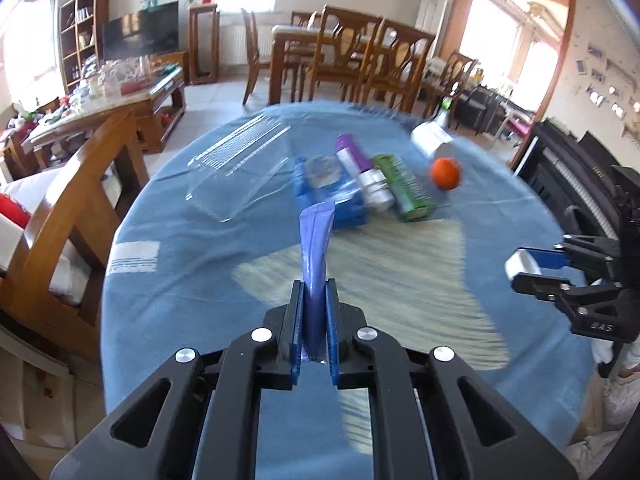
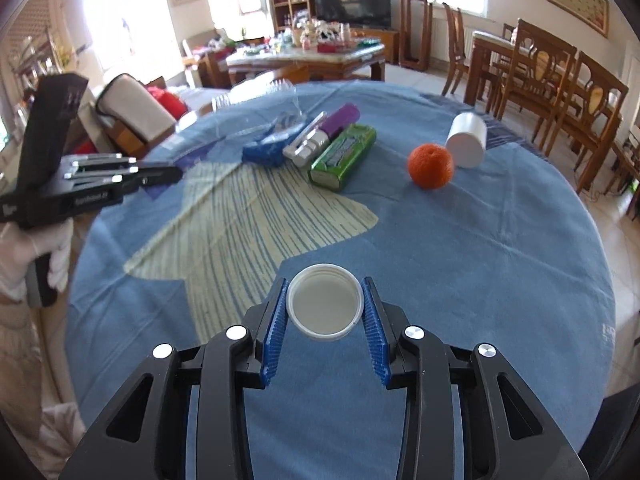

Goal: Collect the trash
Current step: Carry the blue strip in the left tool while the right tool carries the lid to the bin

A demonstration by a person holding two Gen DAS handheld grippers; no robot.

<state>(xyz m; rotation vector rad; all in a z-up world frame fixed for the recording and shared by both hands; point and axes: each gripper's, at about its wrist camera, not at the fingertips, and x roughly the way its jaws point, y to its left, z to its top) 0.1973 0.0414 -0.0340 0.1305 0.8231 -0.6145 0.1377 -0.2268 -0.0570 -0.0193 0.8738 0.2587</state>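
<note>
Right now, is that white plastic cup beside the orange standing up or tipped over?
Tipped over: the white plastic cup lies on its side beside the orange.

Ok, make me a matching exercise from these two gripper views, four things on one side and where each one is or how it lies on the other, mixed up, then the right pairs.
Things:
1. white cap
2. blue wrapper
3. orange
4. white cup

Places or states:
A. on its side on the tablecloth
B. clamped in the right gripper
C. pinched in the left gripper
D. resting beside the white cup

Pairs: 1-B, 2-C, 3-D, 4-A
</note>
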